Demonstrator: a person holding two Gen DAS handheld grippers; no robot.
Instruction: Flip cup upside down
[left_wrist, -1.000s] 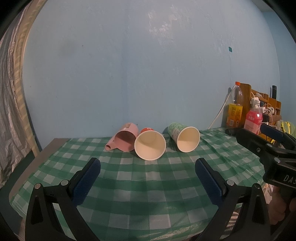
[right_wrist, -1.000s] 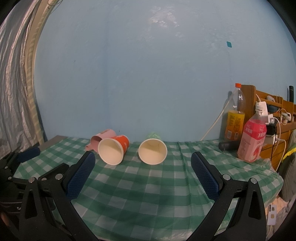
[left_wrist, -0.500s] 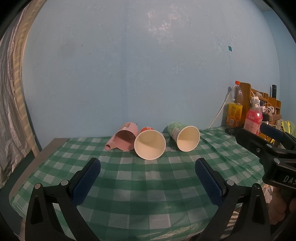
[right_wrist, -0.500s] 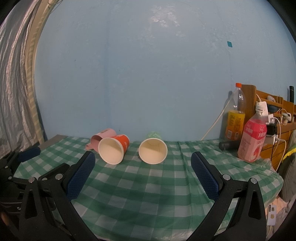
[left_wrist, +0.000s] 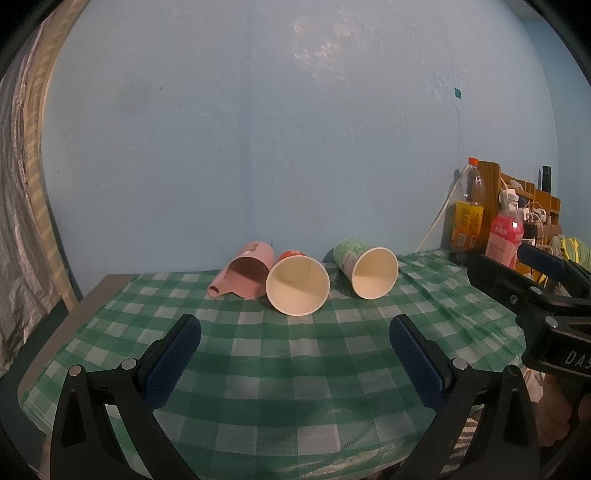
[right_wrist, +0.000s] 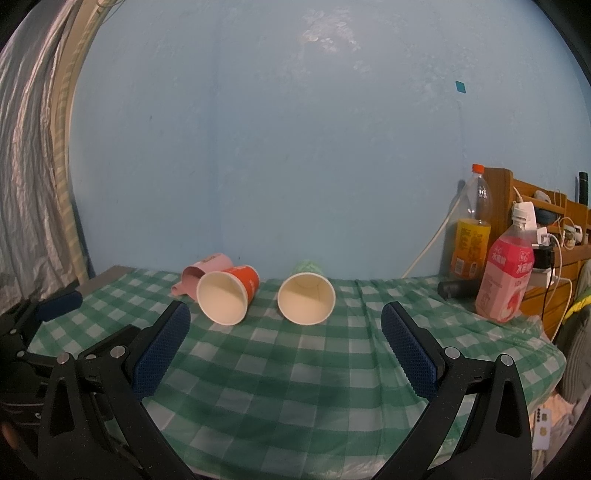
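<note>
Paper cups, two (left_wrist: 297, 286) (left_wrist: 371, 271), and one pink mug (left_wrist: 248, 269) lie sideways; both hand-held grippers (left_wrist: 295, 354) (right_wrist: 286, 345) gape released.

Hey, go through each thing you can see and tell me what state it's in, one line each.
pink cup: on its side, mouth toward the camera
orange cup: on its side, empty
green cup: on its side, empty
left tool: open, holding nothing
right tool: open, holding nothing
orange-capped bottle: upright, capped, partly full
pink bottle: upright, capped
</note>
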